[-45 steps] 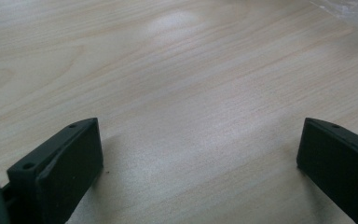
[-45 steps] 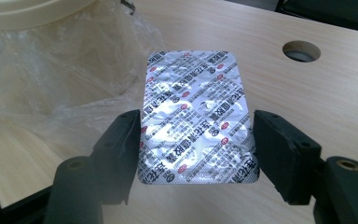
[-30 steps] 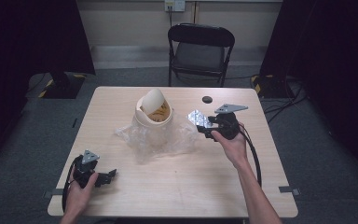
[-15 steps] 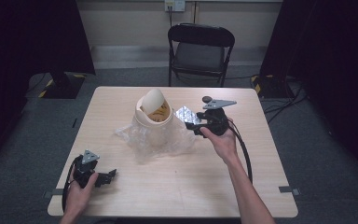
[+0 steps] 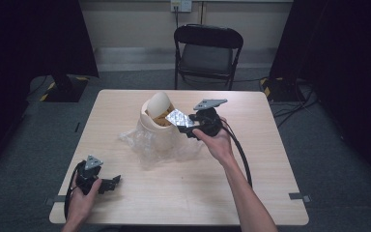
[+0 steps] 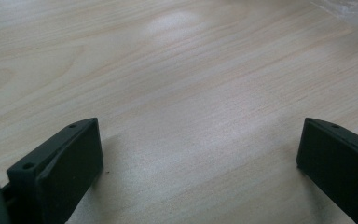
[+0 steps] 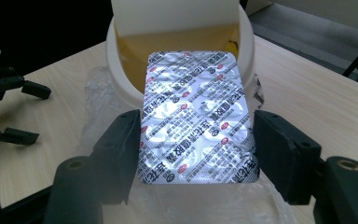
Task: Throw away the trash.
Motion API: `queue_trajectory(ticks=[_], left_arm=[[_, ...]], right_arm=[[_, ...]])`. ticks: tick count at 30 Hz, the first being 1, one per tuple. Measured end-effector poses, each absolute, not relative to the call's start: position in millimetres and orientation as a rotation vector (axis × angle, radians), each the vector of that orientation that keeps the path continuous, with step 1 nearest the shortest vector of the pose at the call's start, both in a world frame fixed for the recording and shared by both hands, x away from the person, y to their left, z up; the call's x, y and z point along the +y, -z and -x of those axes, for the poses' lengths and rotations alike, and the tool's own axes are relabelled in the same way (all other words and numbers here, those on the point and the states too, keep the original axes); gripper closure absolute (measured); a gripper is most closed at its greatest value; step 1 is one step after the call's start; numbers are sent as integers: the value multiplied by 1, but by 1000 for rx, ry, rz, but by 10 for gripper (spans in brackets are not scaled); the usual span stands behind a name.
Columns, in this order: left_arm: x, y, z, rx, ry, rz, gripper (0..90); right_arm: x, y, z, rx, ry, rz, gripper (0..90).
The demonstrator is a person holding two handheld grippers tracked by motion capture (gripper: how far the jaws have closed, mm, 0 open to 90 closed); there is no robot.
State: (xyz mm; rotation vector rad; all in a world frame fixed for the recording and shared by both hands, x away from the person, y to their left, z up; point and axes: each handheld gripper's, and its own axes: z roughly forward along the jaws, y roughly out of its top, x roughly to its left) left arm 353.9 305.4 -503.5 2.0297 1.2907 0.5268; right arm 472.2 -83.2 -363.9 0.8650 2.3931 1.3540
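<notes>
- Since a second ago the right gripper (image 5: pixel 189 126) has swung up and left across the table (image 5: pixel 270 159), from about 3 o'clock of the bin to its rim at roughly 2 o'clock, carrying the foil pack with it; the black disc that lay at the far side is now hidden behind the hand.
- The left gripper (image 5: pixel 112 182) has not budged: it rests at 7 o'clock on the tabletop, jaws wide apart, nothing between them.
- The right tongs are clamped on the blister pack (image 7: pixel 193 116), pads pressing both long edges, the silver sheet held flat and pointing at the mouth of the small white bin (image 5: pixel 150 126).
- The bin's swing lid (image 5: pixel 158 102) stands tipped up at 12 o'clock, and crumpled clear plastic (image 5: pixel 140 142) lies around the bin's base.
- Risk, as I judge it: the pack is held by its edges only, so a squeeze could bow the foil and pop it loose short of the opening.
- Another: the lid leaves a narrow gap; a pack coming in too flat may catch the rim and slide off onto the plastic.
- The right gripper view gives the red and black printing on the foil and the yellowish inside of the bin; the high view gives the overall layout and the chair (image 5: pixel 207 50) at 12 o'clock.
- The left gripper view offers bare wood grain between its jaws.
</notes>
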Motion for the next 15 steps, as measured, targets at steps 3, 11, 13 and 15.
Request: queue_trajectory(ticks=[3,11,13,15], left_arm=[[305,504,-354,1291,-527,-2029,0],[305,504,-354,1290,-527,-2030,0],[305,504,-354,1290,-527,-2031,0],[305,504,-354,1291,-527,-2029,0]], right_arm=[[-75,363,-475,2407,-1349,-858,344],[-60,366,-486,2456,-1320,-847,344],[-59,365,-487,2450,-1325,-844,343],[-56,363,-490,2448,-1317,-848,344]])
